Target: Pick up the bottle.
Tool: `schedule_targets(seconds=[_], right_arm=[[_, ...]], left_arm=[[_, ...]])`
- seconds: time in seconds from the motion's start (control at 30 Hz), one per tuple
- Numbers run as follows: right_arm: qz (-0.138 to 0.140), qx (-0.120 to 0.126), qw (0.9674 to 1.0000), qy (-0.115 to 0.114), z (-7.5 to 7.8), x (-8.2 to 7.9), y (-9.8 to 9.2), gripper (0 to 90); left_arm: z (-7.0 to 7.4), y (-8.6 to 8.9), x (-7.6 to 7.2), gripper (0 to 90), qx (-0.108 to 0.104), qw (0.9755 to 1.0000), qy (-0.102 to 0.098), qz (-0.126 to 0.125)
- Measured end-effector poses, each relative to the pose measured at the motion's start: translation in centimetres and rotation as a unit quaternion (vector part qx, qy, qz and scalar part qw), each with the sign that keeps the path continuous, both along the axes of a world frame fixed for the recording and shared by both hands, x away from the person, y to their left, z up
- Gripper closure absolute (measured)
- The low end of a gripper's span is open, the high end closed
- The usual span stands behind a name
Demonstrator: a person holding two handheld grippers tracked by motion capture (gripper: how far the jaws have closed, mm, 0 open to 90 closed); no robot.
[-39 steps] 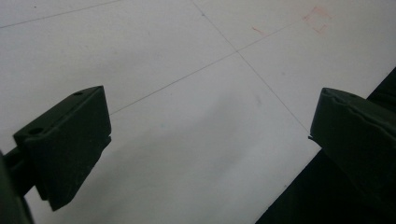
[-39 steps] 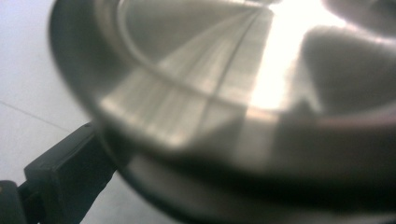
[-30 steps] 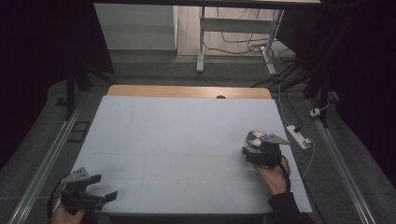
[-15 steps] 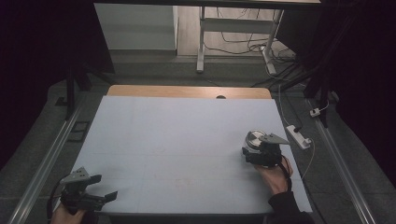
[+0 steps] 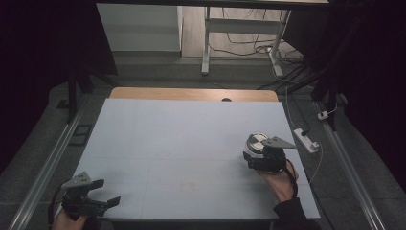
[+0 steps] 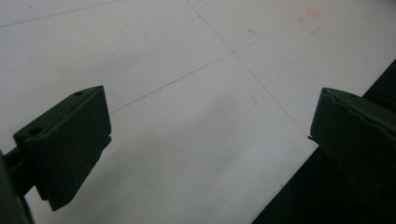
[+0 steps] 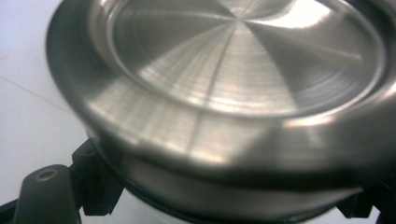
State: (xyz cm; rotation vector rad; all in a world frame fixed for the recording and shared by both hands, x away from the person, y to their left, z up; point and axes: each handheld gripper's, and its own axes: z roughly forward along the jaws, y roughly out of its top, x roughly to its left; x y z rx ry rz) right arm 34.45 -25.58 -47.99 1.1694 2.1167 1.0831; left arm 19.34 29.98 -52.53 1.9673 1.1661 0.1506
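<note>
Item in hand: my right gripper (image 5: 254, 154) is clamped on a round steel lid (image 5: 257, 141), at the right side of the white table (image 5: 182, 143). My left gripper (image 5: 106, 203) sits at the near left corner, jaws wide apart, nothing between them.

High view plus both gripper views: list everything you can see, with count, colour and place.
metal dish: one, silver, right side of the table, held in the right tongs
table: one, pale blue-grey top with a wooden far edge
power strip: one, white, on the floor right of the table
left tongs: one, black, open, near left corner
right tongs: one, black, shut on the metal dish
hands: two, at the bottom edge
</note>
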Motion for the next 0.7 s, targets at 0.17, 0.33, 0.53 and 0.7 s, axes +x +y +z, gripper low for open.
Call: schedule_targets(seconds=[0.17, 0.33, 0.53, 0.7], right_arm=[[0.018, 0.023, 0.9995, -0.006, 0.7, -0.6, 0.7, 15.2], [0.037, 0.031, 0.9988, -0.013, 1.2, -1.2, 1.8, 15.2], [0.063, 0.032, 0.9974, -0.013, 1.4, -1.8, 3.3, 15.2], [0.084, 0.036, 0.9957, -0.011, 1.6, -2.3, 4.7, 15.1]], left_arm=[[0.0, 0.0, 0.0, 0.0, -0.001, 1.0, 0.0, 0.0], [0.0, 0.0, 0.0, 0.0, -0.001, 1.0, 0.001, 0.0], [0.0, 0.0, 0.0, 0.0, -0.001, 1.0, 0.001, 0.0], [0.0, 0.0, 0.0, 0.0, -0.001, 1.0, 0.001, 0.0]])
